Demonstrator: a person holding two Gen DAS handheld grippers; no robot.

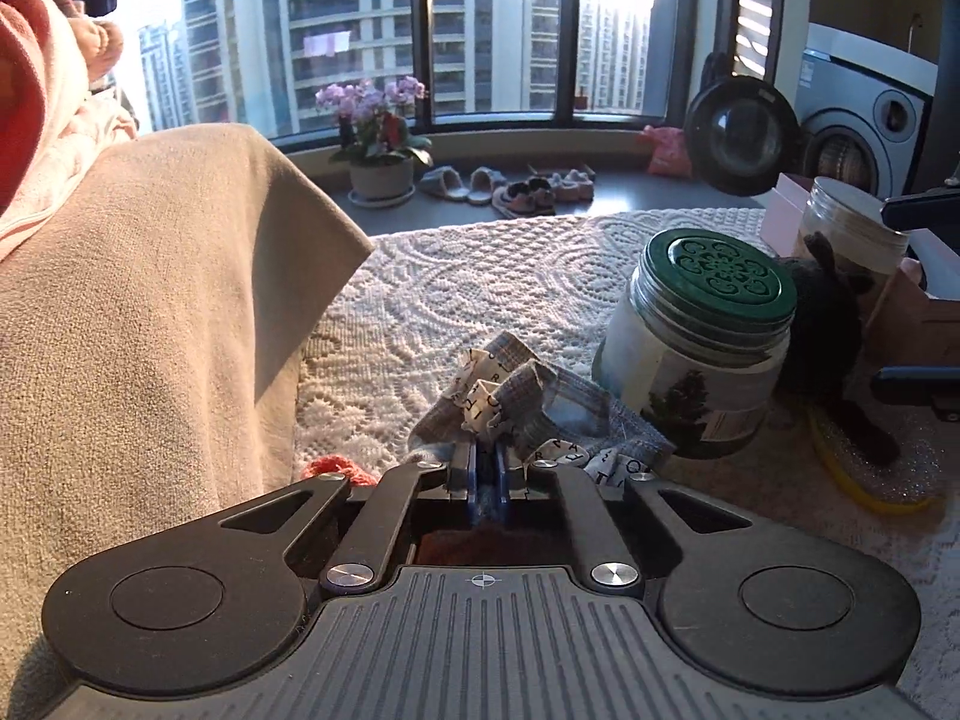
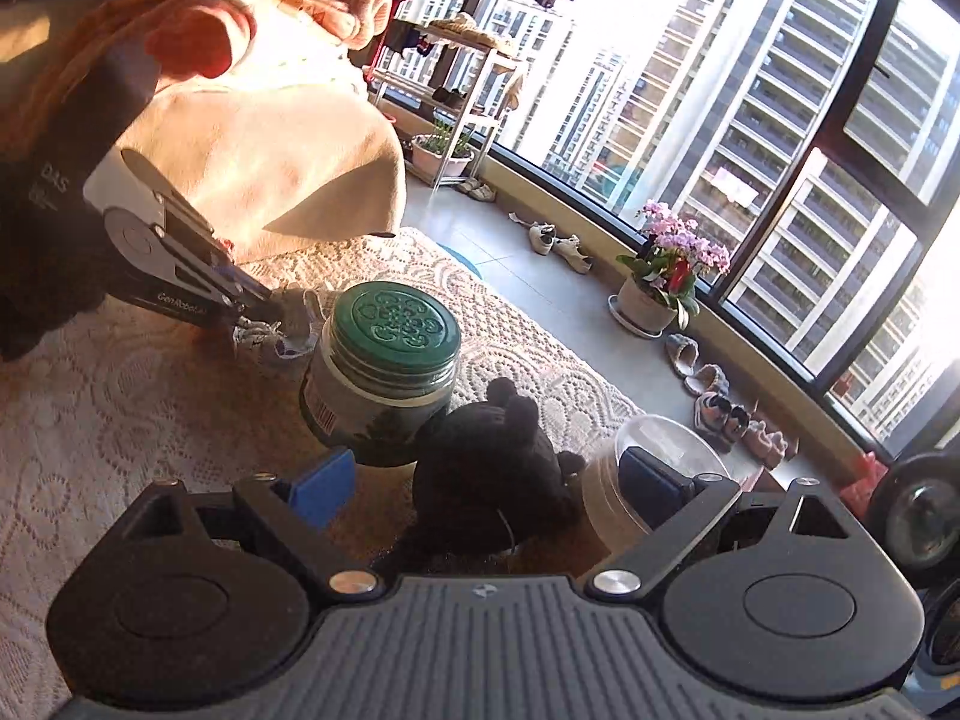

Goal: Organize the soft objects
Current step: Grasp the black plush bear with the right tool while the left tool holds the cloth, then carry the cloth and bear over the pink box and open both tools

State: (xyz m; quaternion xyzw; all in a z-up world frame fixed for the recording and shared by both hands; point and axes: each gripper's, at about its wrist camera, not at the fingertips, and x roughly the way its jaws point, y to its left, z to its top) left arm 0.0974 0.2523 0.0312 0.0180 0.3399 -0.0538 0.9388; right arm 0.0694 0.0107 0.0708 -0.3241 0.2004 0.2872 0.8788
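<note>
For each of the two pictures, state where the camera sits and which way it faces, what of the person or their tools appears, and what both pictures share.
Left wrist view: sits on the left hand-held gripper, facing the window across the lace cloth; its jaws are shut on a grey scrunchie.
Right wrist view: sits on the open right hand-held gripper, looking down over a black plush toy; the other gripper and a dark glove show.
Shared: green-lidded jar, scrunchie, beige cloth, orchid pot.
</note>
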